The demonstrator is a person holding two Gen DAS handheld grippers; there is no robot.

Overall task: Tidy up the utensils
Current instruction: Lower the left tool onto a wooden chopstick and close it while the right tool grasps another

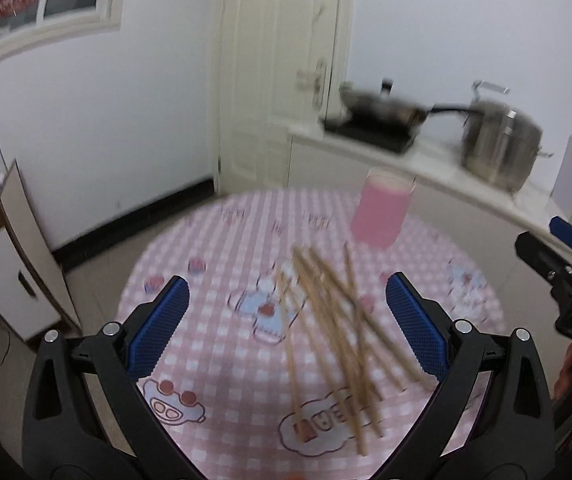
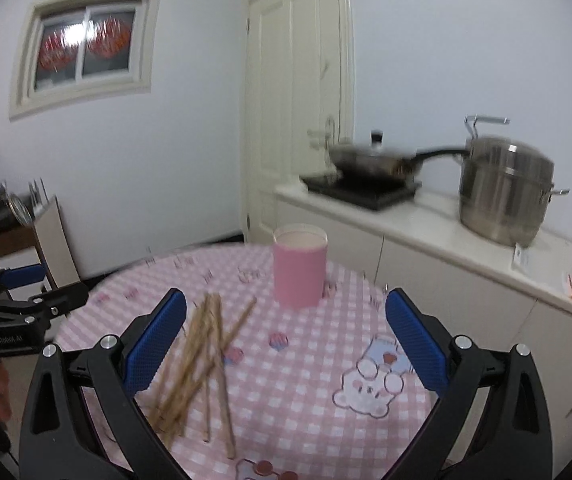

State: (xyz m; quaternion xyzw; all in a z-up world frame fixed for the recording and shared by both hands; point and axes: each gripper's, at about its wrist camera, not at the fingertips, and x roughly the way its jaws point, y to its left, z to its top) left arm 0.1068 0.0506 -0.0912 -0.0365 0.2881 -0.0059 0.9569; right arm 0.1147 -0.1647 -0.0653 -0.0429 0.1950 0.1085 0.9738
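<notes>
Several wooden chopsticks (image 1: pixel 338 336) lie in a loose heap on the round table with a pink checked cloth (image 1: pixel 222 360). A pink cylindrical holder (image 1: pixel 380 212) stands upright behind them. My left gripper (image 1: pixel 286 320) is open and empty, hovering above the heap. In the right wrist view the chopsticks (image 2: pixel 198 364) lie at the left and the pink holder (image 2: pixel 300 270) stands at the far middle. My right gripper (image 2: pixel 286 336) is open and empty above the cloth (image 2: pixel 306 400), right of the heap. Each gripper shows at the edge of the other's view, the right one (image 1: pixel 558 272) and the left one (image 2: pixel 18 300).
A white counter (image 2: pixel 426 220) runs along the right with a black cooktop, a dark pan (image 2: pixel 370 160) and a steel pot (image 2: pixel 506 192). A white door (image 2: pixel 298 100) is behind the table. A cabinet (image 1: pixel 10 256) stands at the left.
</notes>
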